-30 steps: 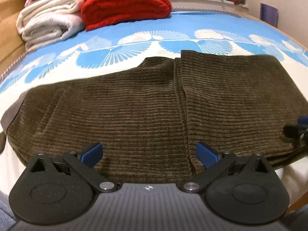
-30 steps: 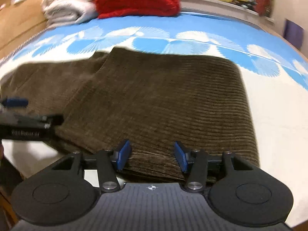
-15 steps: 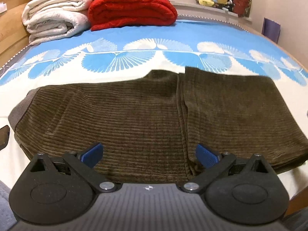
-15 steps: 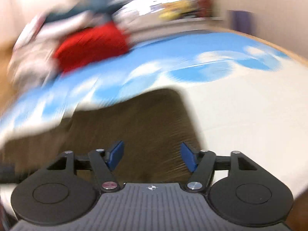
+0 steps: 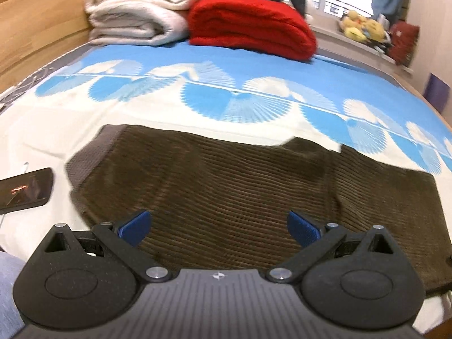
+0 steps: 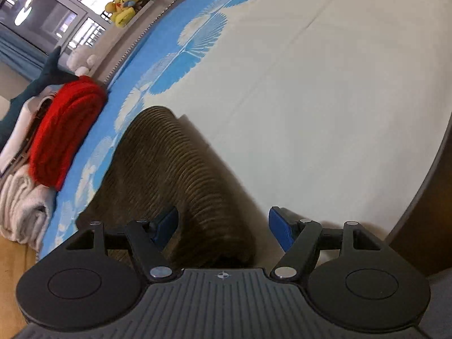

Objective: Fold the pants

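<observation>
Brown corduroy pants (image 5: 254, 192) lie folded across the bed, with the grey waistband (image 5: 93, 152) at the left end. My left gripper (image 5: 219, 227) hovers open over the pants' near edge, and nothing sits between its blue pads (image 5: 134, 227). In the right wrist view, which is rolled sideways, the pants' folded right end (image 6: 180, 169) runs toward the camera. My right gripper (image 6: 223, 226) is open and straddles that end. Its right pad (image 6: 279, 228) stands clear of the cloth over the sheet.
A red blanket (image 5: 251, 25) and white blankets (image 5: 135, 14) are stacked at the back of the bed. A dark phone (image 5: 24, 192) lies left of the waistband. Plush toys (image 5: 361, 25) sit on the window sill. A dark wooden bed edge (image 6: 423, 197) curves at the right.
The left gripper has risen and shifted left, bringing the waistband and phone into view. The right gripper has rolled strongly, moved to the pants' right end, and its jaws have widened.
</observation>
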`<state>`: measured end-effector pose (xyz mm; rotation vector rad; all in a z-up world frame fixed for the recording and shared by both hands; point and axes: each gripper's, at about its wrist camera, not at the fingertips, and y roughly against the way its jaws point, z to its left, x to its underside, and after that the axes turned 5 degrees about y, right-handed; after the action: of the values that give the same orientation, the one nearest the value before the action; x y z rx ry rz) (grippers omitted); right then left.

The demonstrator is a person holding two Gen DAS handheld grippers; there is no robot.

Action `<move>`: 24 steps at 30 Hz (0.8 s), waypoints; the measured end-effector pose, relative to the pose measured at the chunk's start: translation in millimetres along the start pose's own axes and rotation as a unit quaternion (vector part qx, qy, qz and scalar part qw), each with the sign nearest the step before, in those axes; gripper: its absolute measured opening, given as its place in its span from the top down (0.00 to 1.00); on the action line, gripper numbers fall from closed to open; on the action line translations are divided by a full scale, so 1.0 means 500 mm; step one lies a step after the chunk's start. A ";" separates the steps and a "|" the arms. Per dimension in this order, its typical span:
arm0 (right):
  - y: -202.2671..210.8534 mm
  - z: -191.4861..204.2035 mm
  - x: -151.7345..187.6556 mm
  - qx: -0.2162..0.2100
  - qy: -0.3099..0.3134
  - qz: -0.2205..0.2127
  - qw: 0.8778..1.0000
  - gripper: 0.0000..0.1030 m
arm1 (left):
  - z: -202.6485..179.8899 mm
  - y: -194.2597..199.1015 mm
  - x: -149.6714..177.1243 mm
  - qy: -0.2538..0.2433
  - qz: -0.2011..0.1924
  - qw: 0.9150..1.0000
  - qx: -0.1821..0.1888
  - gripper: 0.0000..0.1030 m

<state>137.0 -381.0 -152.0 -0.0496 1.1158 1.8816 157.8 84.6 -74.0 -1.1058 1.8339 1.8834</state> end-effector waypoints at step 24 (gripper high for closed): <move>-0.030 0.022 0.046 -0.005 -0.043 -0.061 0.997 0.62 | 0.123 -0.022 -0.018 0.048 0.004 0.998 -0.026 0.00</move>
<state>139.0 -354.9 -165.8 -0.0403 1.0227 1.7643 151.8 146.8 -82.2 -1.2295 1.8512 1.9243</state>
